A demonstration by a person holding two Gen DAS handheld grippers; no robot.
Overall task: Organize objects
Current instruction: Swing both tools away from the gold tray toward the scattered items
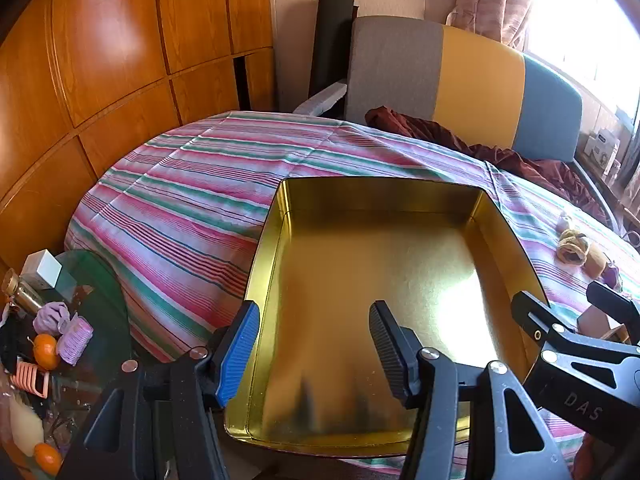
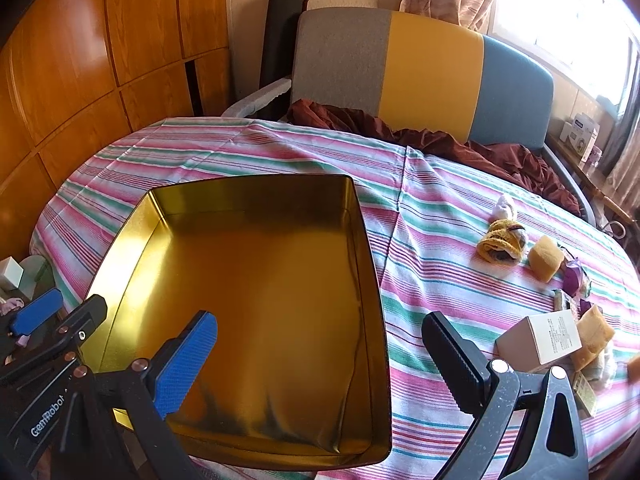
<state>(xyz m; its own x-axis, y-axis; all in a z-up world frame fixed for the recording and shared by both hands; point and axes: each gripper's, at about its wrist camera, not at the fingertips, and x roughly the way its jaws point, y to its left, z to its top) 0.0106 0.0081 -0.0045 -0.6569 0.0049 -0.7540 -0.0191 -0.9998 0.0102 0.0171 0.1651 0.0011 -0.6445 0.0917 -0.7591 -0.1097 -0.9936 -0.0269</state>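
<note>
Left gripper [image 1: 316,344]: fingers half open, straddling the gold rectangular metal tin's [image 1: 280,216] wall.
Right gripper [image 2: 320,356]: fingers wide, holding nothing.
Surface: striped cloth-covered bench [image 2: 440,220].

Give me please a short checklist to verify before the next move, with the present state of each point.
1. Gold tin is empty and ready to receive things: ok.
2. Left gripper straddles the tin's left wall, pads not pressing: ok.
3. Right gripper is open wide, nothing between its fingers: ok.
4. Small objects wait on the striped cloth, such as the white box and yellow sponge: ok.
5. Tin sits flat on the cloth: cannot tell.
</note>
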